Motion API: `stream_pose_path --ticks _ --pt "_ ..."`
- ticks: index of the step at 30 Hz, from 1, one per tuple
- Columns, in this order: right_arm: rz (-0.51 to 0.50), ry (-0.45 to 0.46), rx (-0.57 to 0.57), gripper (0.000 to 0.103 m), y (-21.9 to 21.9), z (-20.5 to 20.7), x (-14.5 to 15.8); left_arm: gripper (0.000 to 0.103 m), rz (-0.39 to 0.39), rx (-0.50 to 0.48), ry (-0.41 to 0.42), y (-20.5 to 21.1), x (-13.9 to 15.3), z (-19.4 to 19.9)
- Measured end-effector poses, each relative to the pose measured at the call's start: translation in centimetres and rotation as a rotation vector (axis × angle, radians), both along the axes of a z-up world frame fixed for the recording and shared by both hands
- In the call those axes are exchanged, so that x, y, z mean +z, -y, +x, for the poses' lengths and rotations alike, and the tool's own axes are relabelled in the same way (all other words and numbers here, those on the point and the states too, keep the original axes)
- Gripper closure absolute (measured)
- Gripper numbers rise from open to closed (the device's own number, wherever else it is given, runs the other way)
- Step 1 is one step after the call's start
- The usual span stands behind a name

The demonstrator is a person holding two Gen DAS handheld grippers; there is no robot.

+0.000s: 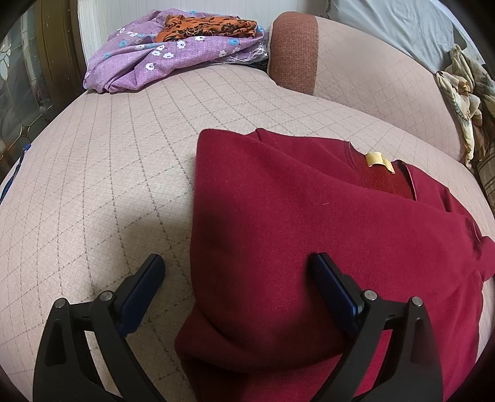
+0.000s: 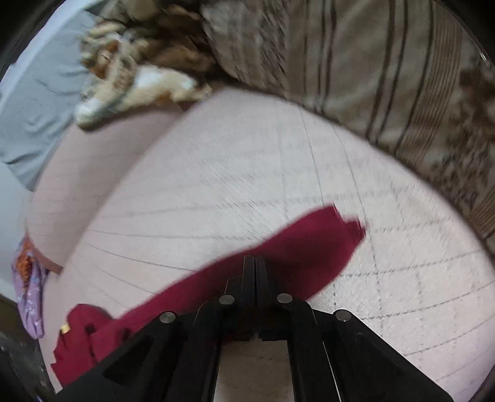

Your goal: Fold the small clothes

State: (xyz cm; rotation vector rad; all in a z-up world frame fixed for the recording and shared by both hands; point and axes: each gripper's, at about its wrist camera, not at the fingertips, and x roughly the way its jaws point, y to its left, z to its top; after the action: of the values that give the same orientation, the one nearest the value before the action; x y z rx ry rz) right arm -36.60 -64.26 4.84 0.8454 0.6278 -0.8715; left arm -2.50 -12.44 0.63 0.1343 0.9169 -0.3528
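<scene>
Purple floral cloth (image 1: 161,58), orange patterned fabric (image 1: 210,27), striped cushion (image 2: 371,77) on quilted sofa (image 1: 108,154)

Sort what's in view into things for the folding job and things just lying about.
For the job:
dark red fleece shirt
left hand-held gripper, open
right hand-held gripper, shut over the shirt

Lying about:
purple flowered cloth
orange and black patterned cloth
brown striped cushion

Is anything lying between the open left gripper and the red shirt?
Nothing visible. The left gripper is open straight over the red shirt's folded edge, one finger above the shirt, the other above the bare cover. The purple cloth lies far behind.
</scene>
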Motion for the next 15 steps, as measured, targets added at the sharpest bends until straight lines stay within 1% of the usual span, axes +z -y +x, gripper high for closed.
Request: stream_pose_path --ticks 2,4,5,6,7,8,9,12,15 --pt "-0.078 -0.005 0.039 0.103 -1.1 0.1 2.3 0.006 -0.001 0.001 -0.001 0.0 0.0 0.0" --pt "-0.118 -0.010 0.075 0.103 -1.7 0.4 4.1 0.006 -0.004 0.002 -0.001 0.0 0.0 0.1" --pt "-0.096 0.001 0.083 0.096 -1.8 0.5 4.4 0.006 -0.006 0.002 -0.002 0.0 0.0 0.1" --pt "-0.057 0.017 0.085 0.086 -1.7 0.4 4.3 0.006 -0.006 0.002 -0.002 0.0 0.0 0.0" --pt "0.005 0.030 0.085 0.074 -1.5 0.5 3.7 0.006 -0.005 0.003 -0.002 0.0 0.0 0.0" --pt "0.060 0.047 0.095 0.045 -1.5 0.7 2.8 0.006 -0.005 0.002 -0.002 0.0 0.0 0.0" --pt "0.093 0.060 0.097 0.039 -1.5 0.9 2.1 0.006 -0.006 0.002 -0.002 0.0 0.0 0.0" --pt "0.123 0.046 0.029 0.039 -1.5 0.5 0.2 0.006 -0.006 0.003 -0.003 0.0 0.0 0.0" --pt "0.175 0.066 -0.081 0.038 0.4 -0.5 -1.5 0.005 0.004 0.002 -0.002 0.2 0.0 0.0"
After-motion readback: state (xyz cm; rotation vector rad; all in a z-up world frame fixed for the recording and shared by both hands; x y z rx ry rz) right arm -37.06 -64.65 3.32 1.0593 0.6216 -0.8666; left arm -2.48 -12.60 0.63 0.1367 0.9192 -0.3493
